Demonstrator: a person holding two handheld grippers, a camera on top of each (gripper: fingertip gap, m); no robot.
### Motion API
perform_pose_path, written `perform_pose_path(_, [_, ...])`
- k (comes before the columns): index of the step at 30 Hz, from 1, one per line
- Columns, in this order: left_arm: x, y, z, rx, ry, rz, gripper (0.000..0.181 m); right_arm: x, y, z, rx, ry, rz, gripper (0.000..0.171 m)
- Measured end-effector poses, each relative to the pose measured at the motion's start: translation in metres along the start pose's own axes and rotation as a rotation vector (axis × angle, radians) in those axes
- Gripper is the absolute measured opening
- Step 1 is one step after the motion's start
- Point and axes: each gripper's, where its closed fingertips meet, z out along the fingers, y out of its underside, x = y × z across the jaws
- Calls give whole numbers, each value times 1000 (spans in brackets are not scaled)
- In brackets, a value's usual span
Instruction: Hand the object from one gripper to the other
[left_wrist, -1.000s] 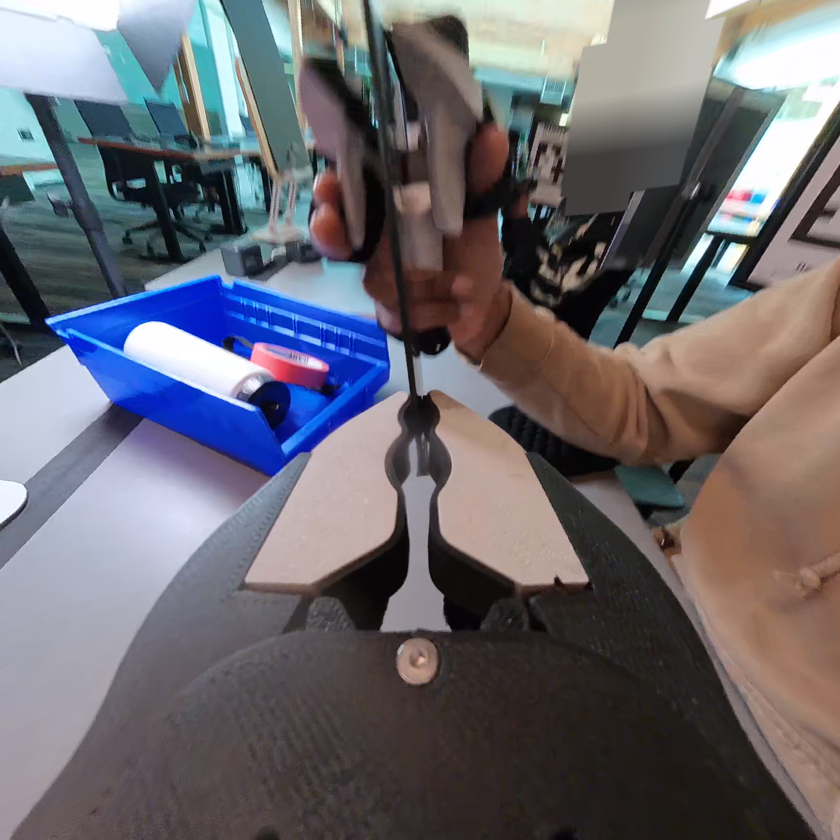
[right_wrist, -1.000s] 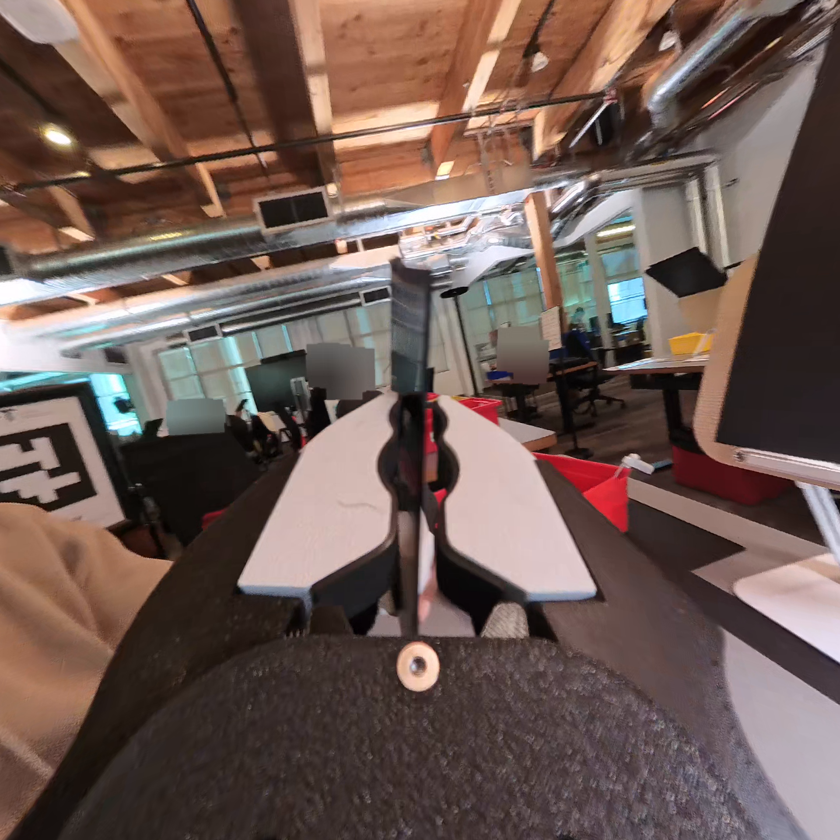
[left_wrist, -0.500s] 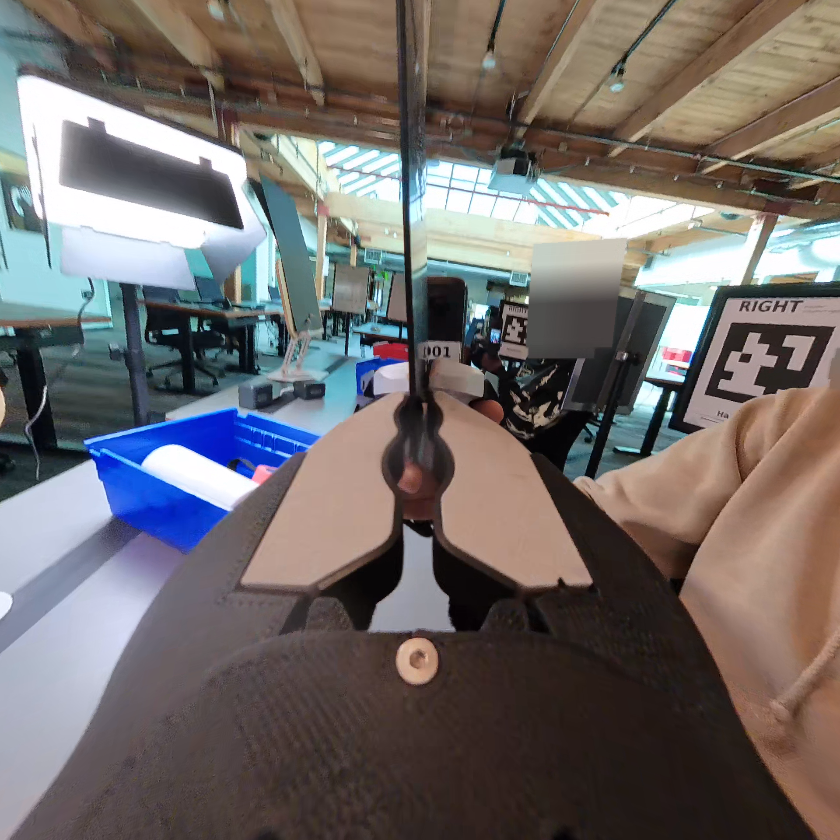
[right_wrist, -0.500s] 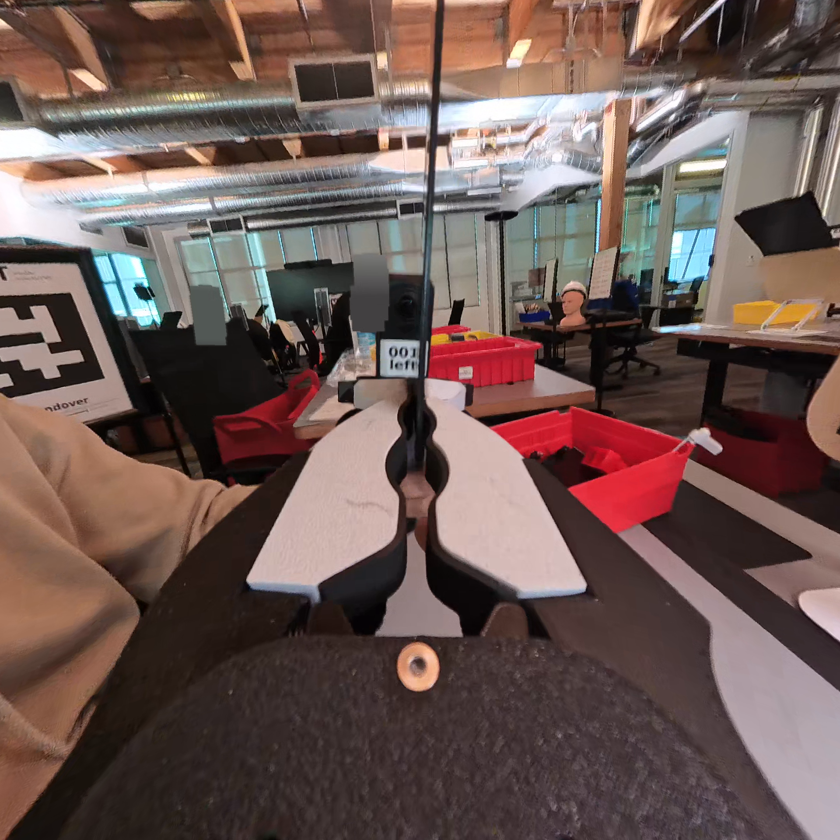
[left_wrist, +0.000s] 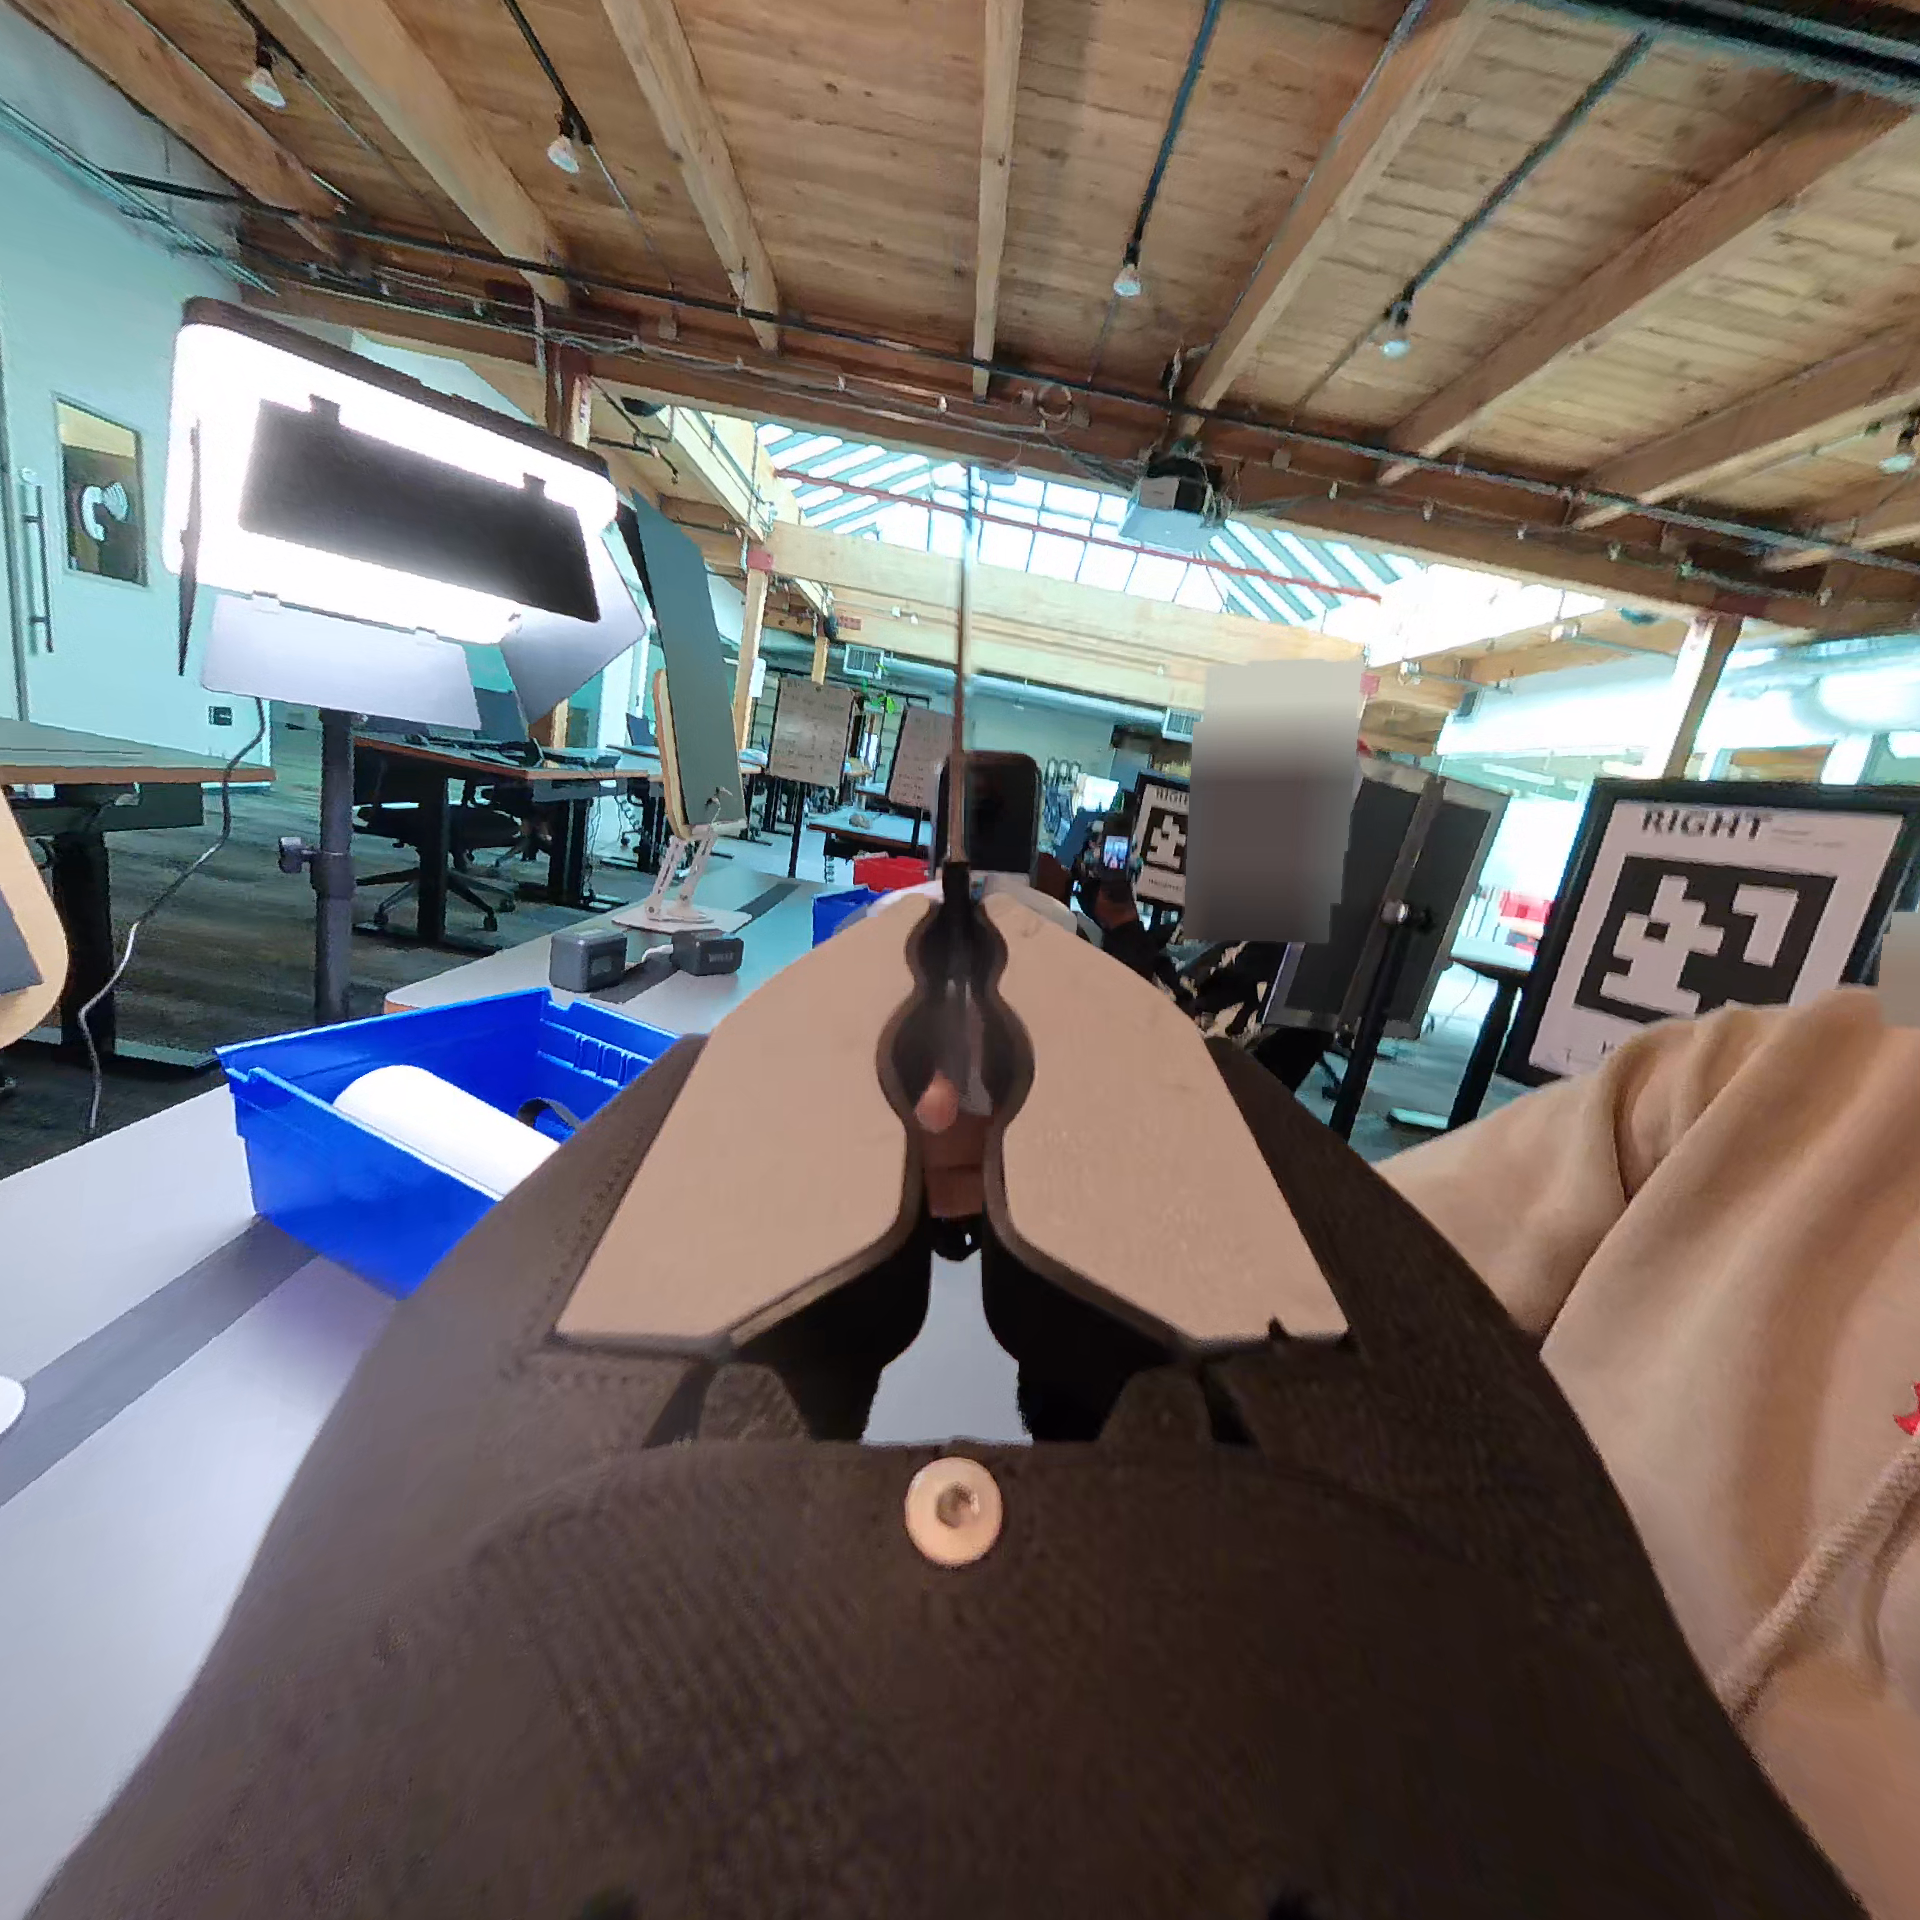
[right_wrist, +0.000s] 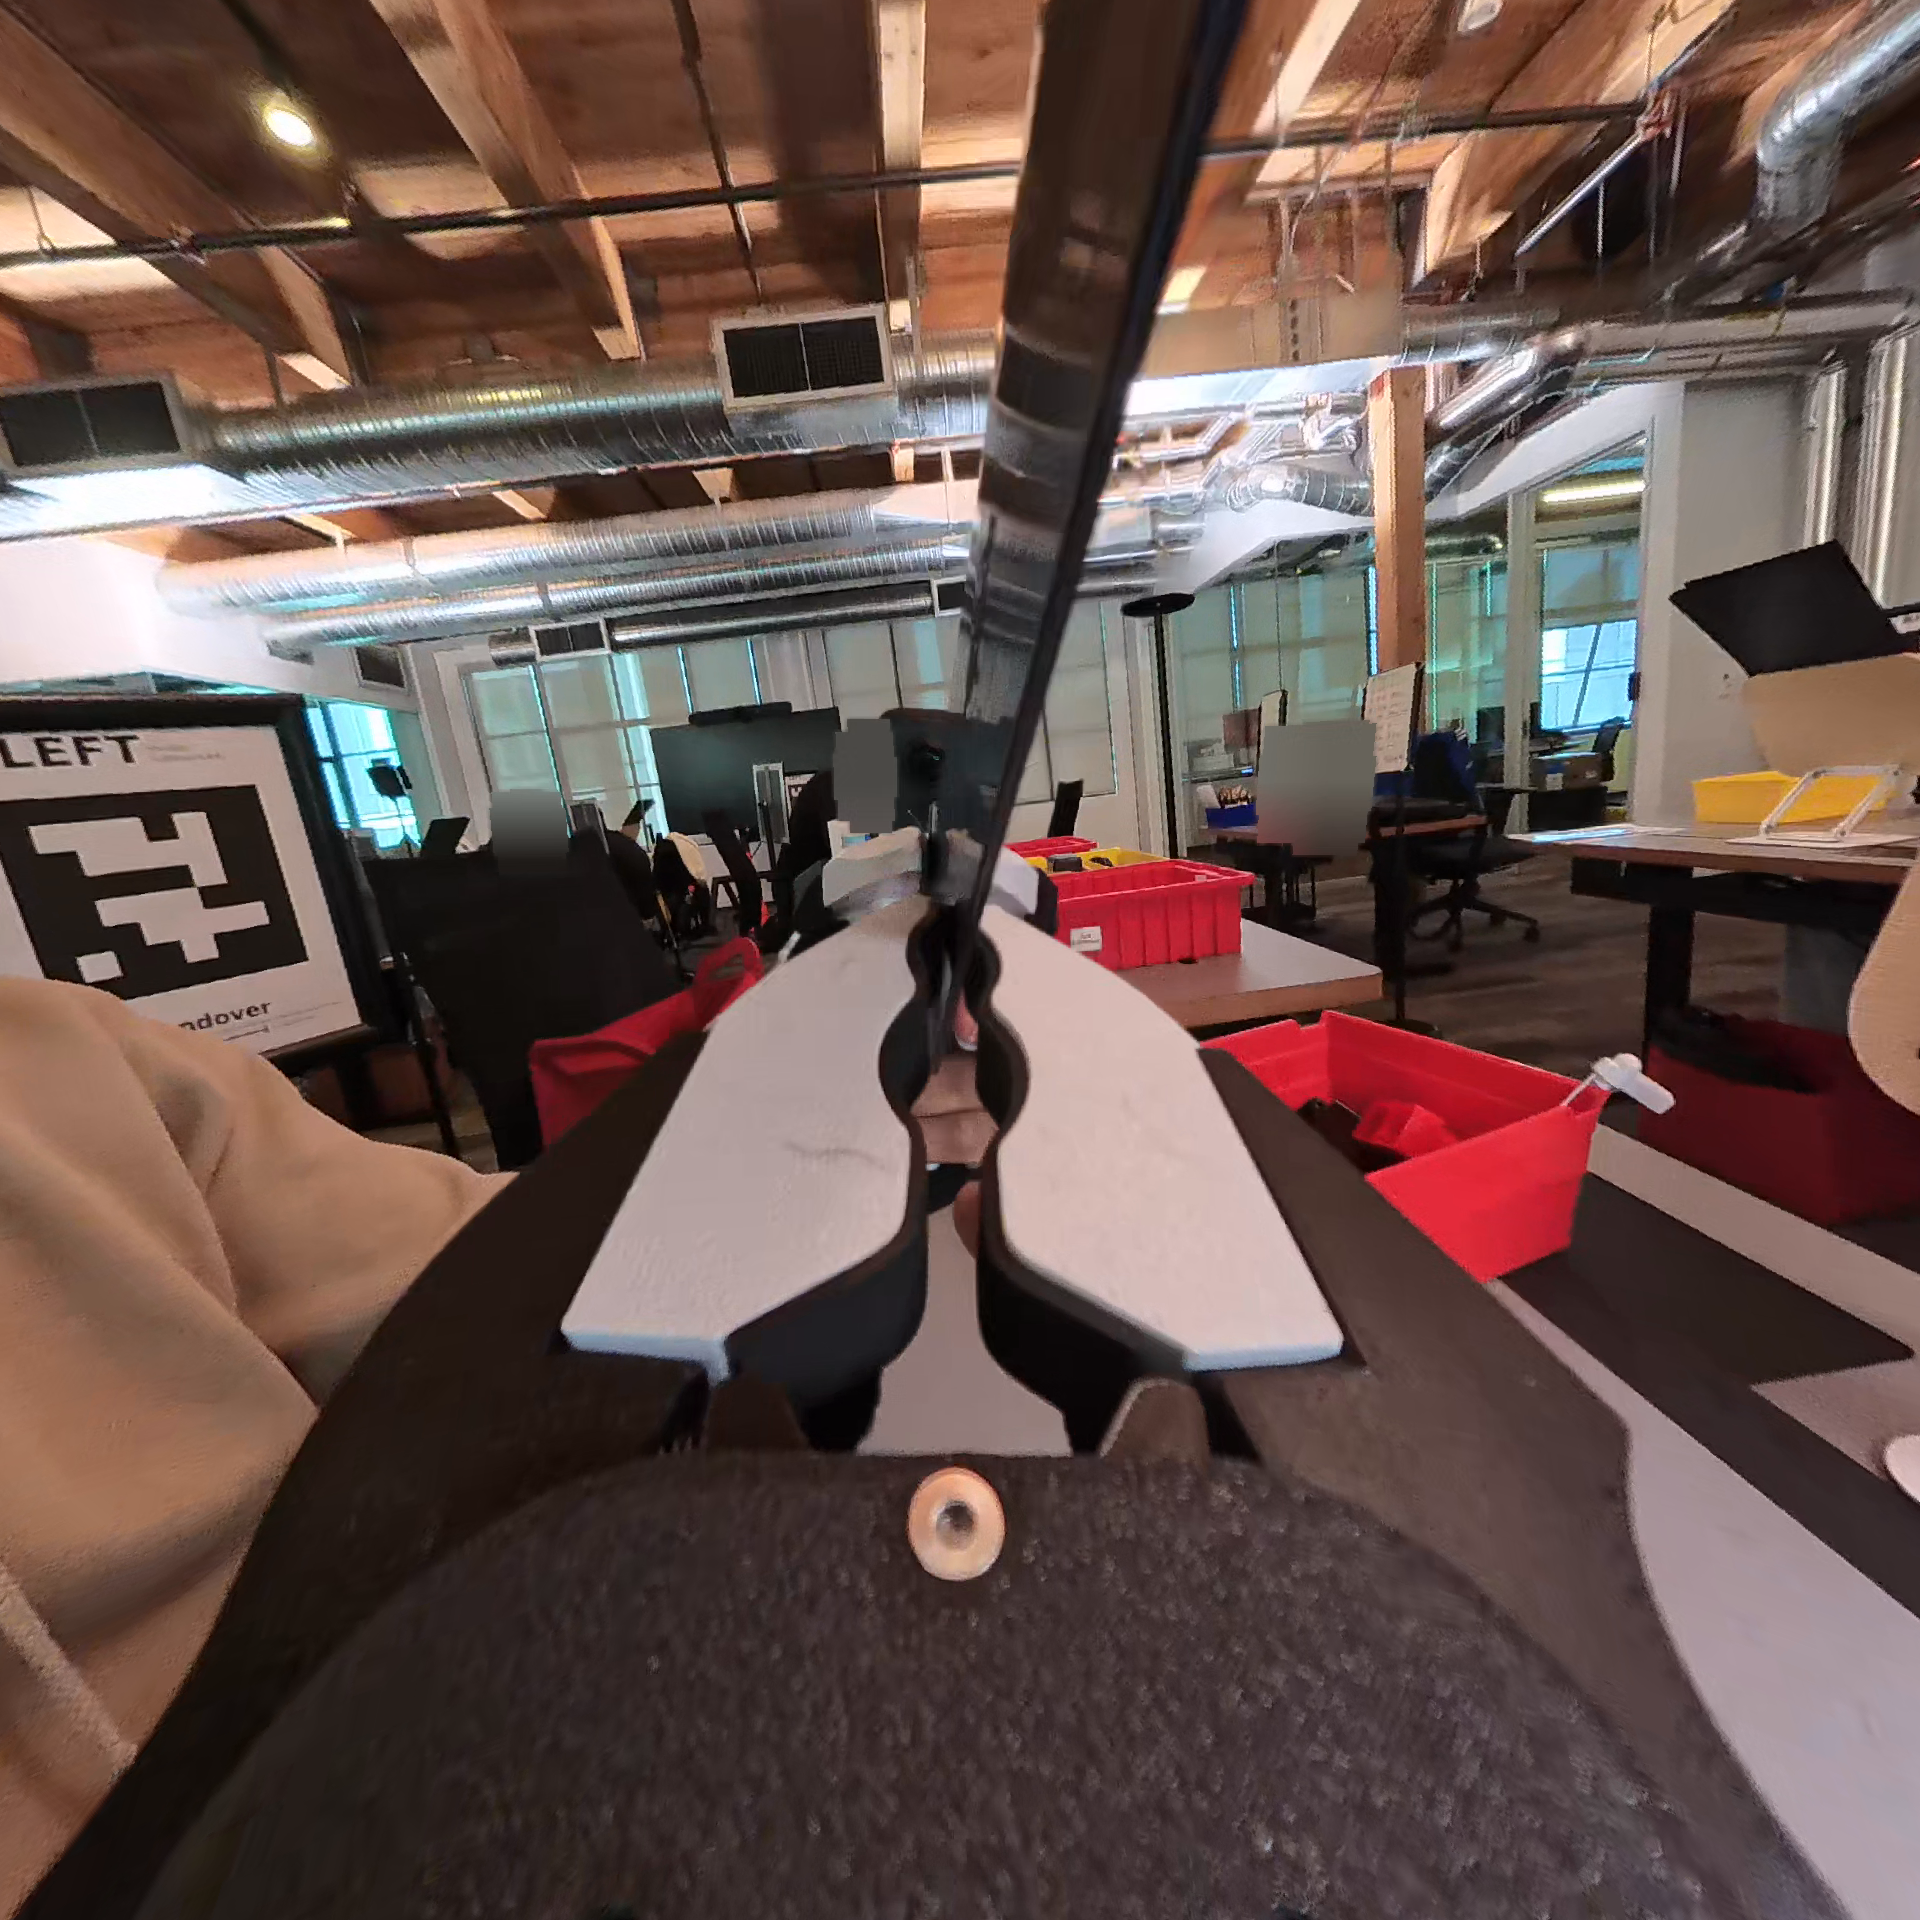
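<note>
From your left wrist, the left gripper (left_wrist: 956, 940) stays clenched on the thin black strip (left_wrist: 963, 707), which now looks shorter than half a second ago; the blue bin (left_wrist: 364, 1164) shows here only. From your right wrist, the right gripper (right_wrist: 954, 935) grips the same strip (right_wrist: 1049, 499), now leaning right; the red bin (right_wrist: 1475, 1174) shows here only.

Blue bin (left_wrist: 343, 1174); red bin (right_wrist: 1475, 1164); object (right_wrist: 1049, 499) seemingly black.

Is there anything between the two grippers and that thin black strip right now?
Nothing visible. The left gripper and right gripper both sit closed on the thin black strip, meeting tip to tip with no gap showing.
</note>
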Motion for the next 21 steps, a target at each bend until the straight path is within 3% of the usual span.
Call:
perform_pose_path(2, [-1,-5,1,76,3,-22,4,-1,-2,1,29,-1,-4,1])
perform_pose_path(4, [-3,-6,3,133,-5,-21,24,-3,-5,3,71,-6,19,1])
perform_pose_path(6, [0,14,13,48,14,-18,19,-6,-11,3,148,-22,63,1])
perform_pose_path(8, [4,20,21,36,14,6,2,-5,-9,6,162,-20,86,2])
perform_pose_path(12, [-1,12,16,36,-28,12,2,1,-3,7,121,2,121,2])
perform_pose_path(15, [-6,-6,4,117,-39,-19,2,7,-17,-3,213,12,153,10])
perform_pose_path(16, [-8,-7,2,126,-44,-29,2,9,-19,-5,221,12,168,2])
perform_pose_path(18, [-10,-9,2,169,-47,-51,2,11,-16,-5,205,24,153,2])
perform_pose_path(21, [-7,1,12,217,-20,-88,18,8,-17,-2,229,12,170,1])
